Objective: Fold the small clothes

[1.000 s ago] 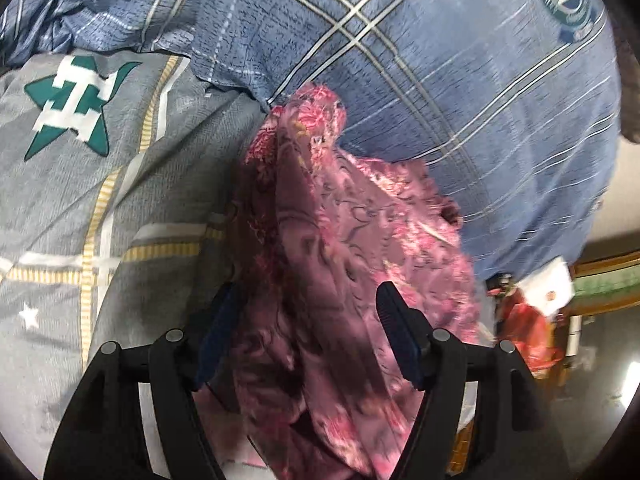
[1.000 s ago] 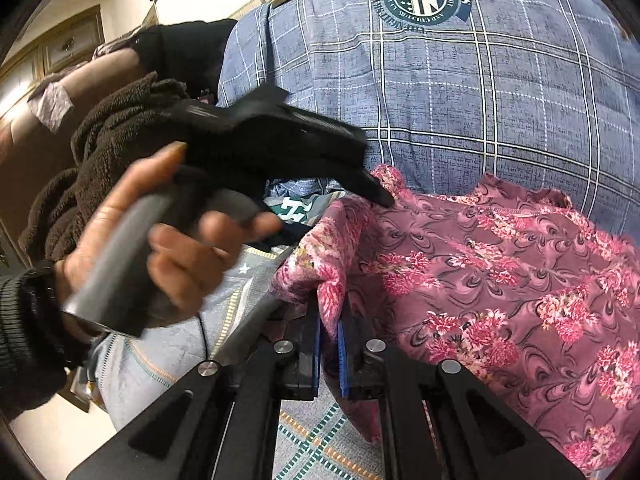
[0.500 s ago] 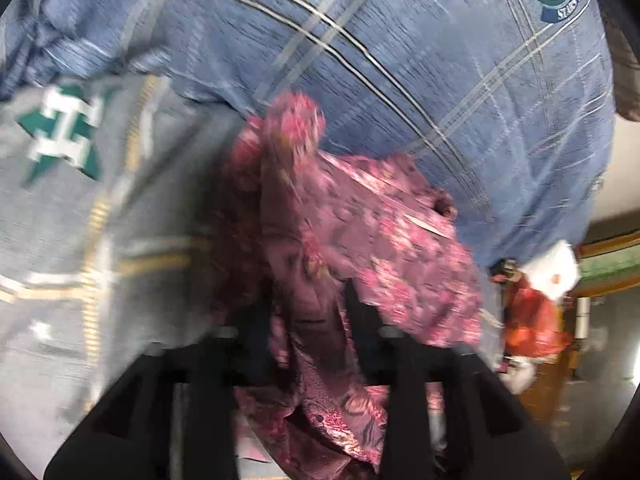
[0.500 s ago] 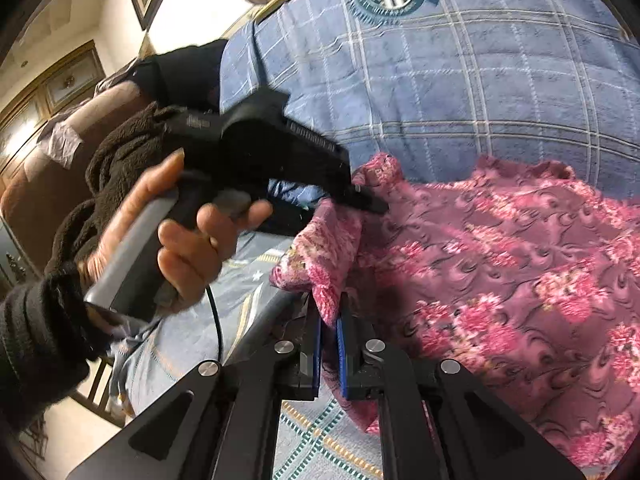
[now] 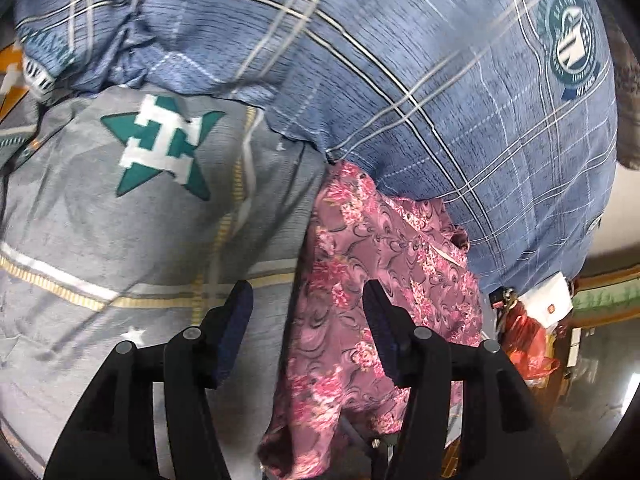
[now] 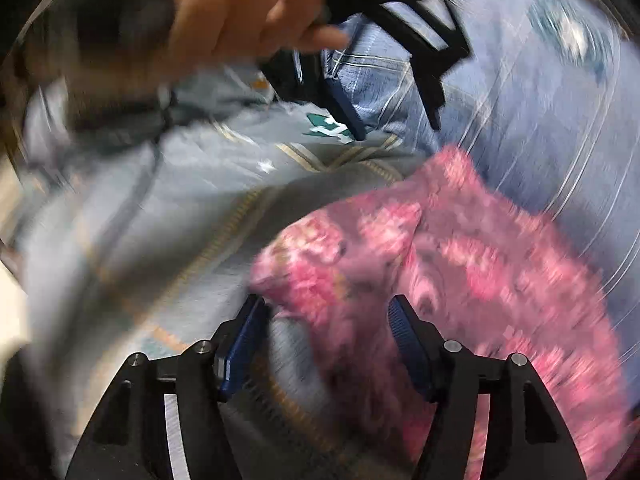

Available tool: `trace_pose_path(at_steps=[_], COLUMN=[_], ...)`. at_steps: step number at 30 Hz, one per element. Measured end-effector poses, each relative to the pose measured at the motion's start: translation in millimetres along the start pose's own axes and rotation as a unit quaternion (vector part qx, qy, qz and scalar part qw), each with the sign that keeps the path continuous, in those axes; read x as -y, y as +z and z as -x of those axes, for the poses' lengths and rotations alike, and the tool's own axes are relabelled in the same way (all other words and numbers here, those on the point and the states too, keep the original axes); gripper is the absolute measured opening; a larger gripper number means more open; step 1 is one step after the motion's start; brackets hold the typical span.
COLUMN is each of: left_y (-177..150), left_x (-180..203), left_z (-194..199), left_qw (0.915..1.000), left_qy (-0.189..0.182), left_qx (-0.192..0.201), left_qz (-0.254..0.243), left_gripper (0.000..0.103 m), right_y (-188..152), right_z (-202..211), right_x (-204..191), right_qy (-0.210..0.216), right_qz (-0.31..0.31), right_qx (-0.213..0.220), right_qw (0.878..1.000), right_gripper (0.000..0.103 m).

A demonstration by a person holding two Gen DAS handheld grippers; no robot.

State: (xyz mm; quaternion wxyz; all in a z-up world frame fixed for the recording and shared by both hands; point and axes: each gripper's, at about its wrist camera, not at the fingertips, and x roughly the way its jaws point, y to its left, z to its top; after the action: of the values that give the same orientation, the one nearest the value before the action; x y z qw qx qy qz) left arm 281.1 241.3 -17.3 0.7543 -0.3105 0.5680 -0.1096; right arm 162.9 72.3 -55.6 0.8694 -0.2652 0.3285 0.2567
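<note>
A pink floral garment [image 5: 380, 280] lies crumpled on the grey bedsheet [image 5: 120, 240], against a blue plaid cover. My left gripper [image 5: 306, 300] is open above the garment's left edge; cloth shows between its fingers, but the pads do not press on it. In the blurred right wrist view the garment [image 6: 460, 264] spreads to the right. My right gripper [image 6: 324, 316] has its jaws opening, with a corner of the cloth loose between them. The left gripper [image 6: 398, 130] also shows there at the top, held by a hand [image 6: 240, 8].
The blue plaid cover [image 5: 440, 80] with a round badge bulges behind the garment. The grey sheet carries a green star print [image 5: 160, 152]. A red bag [image 5: 528, 344] and a white packet [image 5: 548, 304] sit off the bed's right edge.
My right gripper has opened off the garment's corner and swung down with a roll. The left gripper has shifted sideways, and the raised fold of cloth has dropped flat.
</note>
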Motion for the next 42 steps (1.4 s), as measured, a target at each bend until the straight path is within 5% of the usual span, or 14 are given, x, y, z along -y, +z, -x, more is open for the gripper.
trace_pose_path(at_steps=[2,3,4,5,11,19,22,28,35,40,41,42], left_y=[-1,-1,-2,-2,-5,-12,-7,-9,-9,-13,-13,-13], left_x=[-3,-4,-3,-3,23,59,65,70,59,75,77,78], left_z=[3,4,4,5,-17,-56,-39,-50,-79,-91,-92,-91], left_qw=[1.0,0.9999,0.9999,0.9998,0.9979,0.998,0.9976,0.9948,0.9966,0.9946,0.9947,0.9953], left_qy=[-0.007,-0.012,-0.016,-0.02,-0.057,-0.019,-0.057,0.043,0.025,0.039,0.048,0.047], left_qx=[0.002,0.001,-0.001,-0.004,-0.019,-0.046,-0.023,-0.044,-0.071,-0.073,-0.065,-0.054], left_qz=[0.003,0.002,0.0,-0.003,-0.023,-0.039,-0.033,-0.081,-0.035,-0.063,-0.064,-0.065], left_gripper=[0.055,0.055,0.055,0.055,0.064,0.068,0.068,0.076,0.076,0.076,0.071,0.043], right_y=[5,7,8,6,-6,-13,-18,-22,-29,-30,-31,-31], right_z=[-5,-8,-8,-4,45,54,53,58,67,69,69,69], right_x=[10,21,34,48,92,99,94,92,104,103,103,103], right_qy=[-0.002,0.007,0.02,0.038,0.068,0.085,0.089,0.102,0.113,0.114,0.114,0.114], right_qz=[-0.034,-0.066,-0.096,-0.128,-0.211,-0.216,-0.204,-0.215,-0.23,-0.227,-0.227,-0.227], right_qx=[-0.002,-0.004,-0.002,0.008,0.089,0.087,0.08,0.094,0.106,0.103,0.102,0.101], right_qw=[0.999,0.998,0.995,0.991,0.971,0.969,0.972,0.967,0.961,0.962,0.962,0.962], right_gripper=[0.054,0.026,0.011,0.007,0.007,0.006,0.006,0.006,0.006,0.006,0.006,0.006])
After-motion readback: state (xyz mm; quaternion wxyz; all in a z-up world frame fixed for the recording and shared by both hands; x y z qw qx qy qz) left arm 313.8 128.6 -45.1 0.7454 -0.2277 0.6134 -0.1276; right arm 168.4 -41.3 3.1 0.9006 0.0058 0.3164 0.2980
